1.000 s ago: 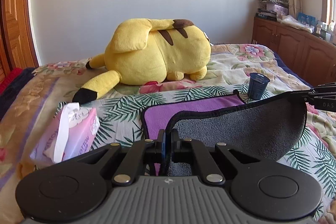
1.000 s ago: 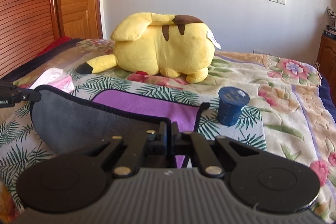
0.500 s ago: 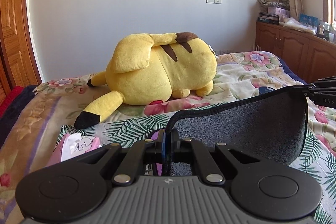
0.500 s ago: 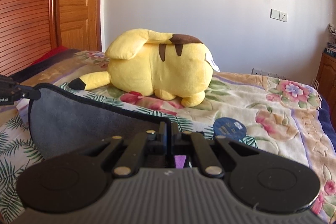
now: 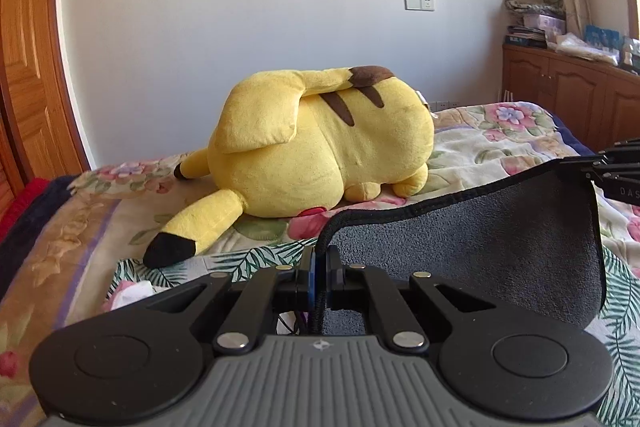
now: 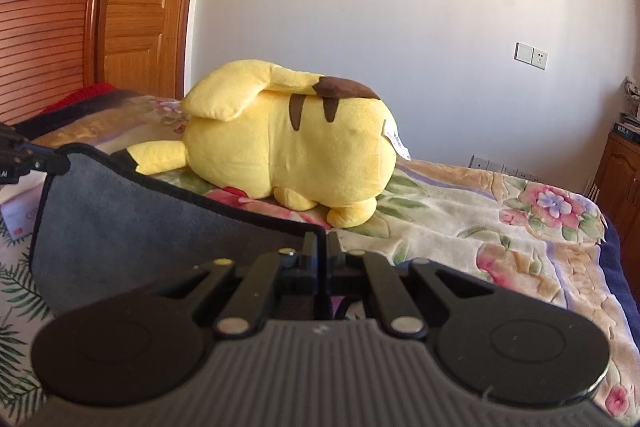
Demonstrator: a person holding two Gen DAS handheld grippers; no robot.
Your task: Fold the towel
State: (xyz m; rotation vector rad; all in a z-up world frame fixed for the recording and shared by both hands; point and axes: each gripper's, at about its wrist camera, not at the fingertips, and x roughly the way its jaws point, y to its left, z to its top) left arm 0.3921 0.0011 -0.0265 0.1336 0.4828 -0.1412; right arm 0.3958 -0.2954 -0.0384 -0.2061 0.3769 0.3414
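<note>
Left wrist view showed the left tool (image 5: 319,267) closed tight on a corner of the towel (image 5: 472,251), the black piped hem pinched between its jaws with no gap visible. From that corner the towel's top edge ran rightward and slightly up to the right tool (image 5: 580,167), which held the other corner at the frame's right edge. The towel hung in the air above the bed (image 5: 500,147), its grey face toward the camera, its long axis stretched side to side between the two tools and the rest of the cloth drooping below that edge. A sliver of purple showed just under the left tool's jaws.

In the right wrist view the right tool (image 6: 320,251) was likewise shut on the towel (image 6: 140,235), the hem caught between its closed jaws. The edge climbed leftward to the left tool (image 6: 52,163), which gripped the far corner.

Behind the towel a yellow plush toy (image 5: 320,147) lay on its side on the flowered bedspread, apart from the cloth. A tissue pack (image 5: 128,291) peeked out at the lower left of the left wrist view. A wooden cabinet (image 5: 568,87) stood by the right wall.
</note>
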